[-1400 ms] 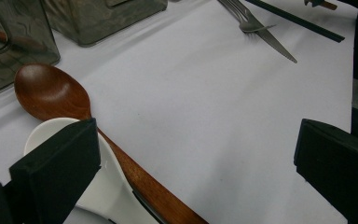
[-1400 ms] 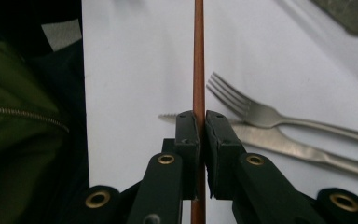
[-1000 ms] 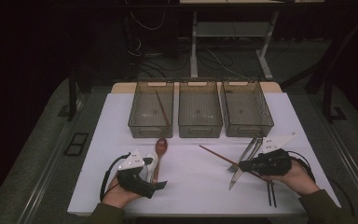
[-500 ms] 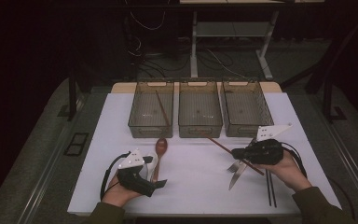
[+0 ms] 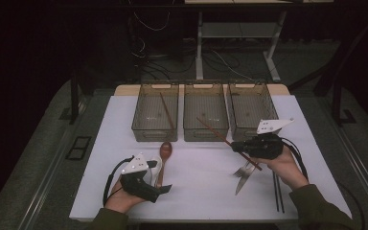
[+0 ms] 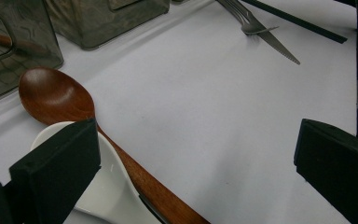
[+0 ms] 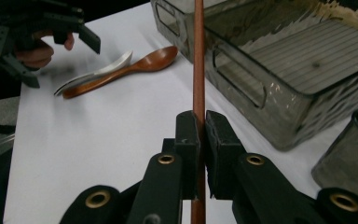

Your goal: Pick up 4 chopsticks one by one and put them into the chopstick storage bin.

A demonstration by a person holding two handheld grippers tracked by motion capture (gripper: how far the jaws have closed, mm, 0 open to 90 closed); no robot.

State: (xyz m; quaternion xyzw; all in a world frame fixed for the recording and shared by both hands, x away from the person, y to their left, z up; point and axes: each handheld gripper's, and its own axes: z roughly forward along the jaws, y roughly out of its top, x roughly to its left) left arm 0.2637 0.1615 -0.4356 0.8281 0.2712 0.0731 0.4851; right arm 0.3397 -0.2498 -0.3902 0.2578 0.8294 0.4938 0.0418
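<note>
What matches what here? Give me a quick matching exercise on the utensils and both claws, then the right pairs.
Things:
1. brown chopstick
2. wooden spoon
3. fork
4. left claw

States:
A. open, holding nothing
B. lying across a knife
C. clamped in the right claw
D. lying beside a white spoon

Pairs: 1-C, 2-D, 3-B, 4-A

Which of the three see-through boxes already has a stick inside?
The left bin; a brown chopstick lies slanted inside it.
</note>
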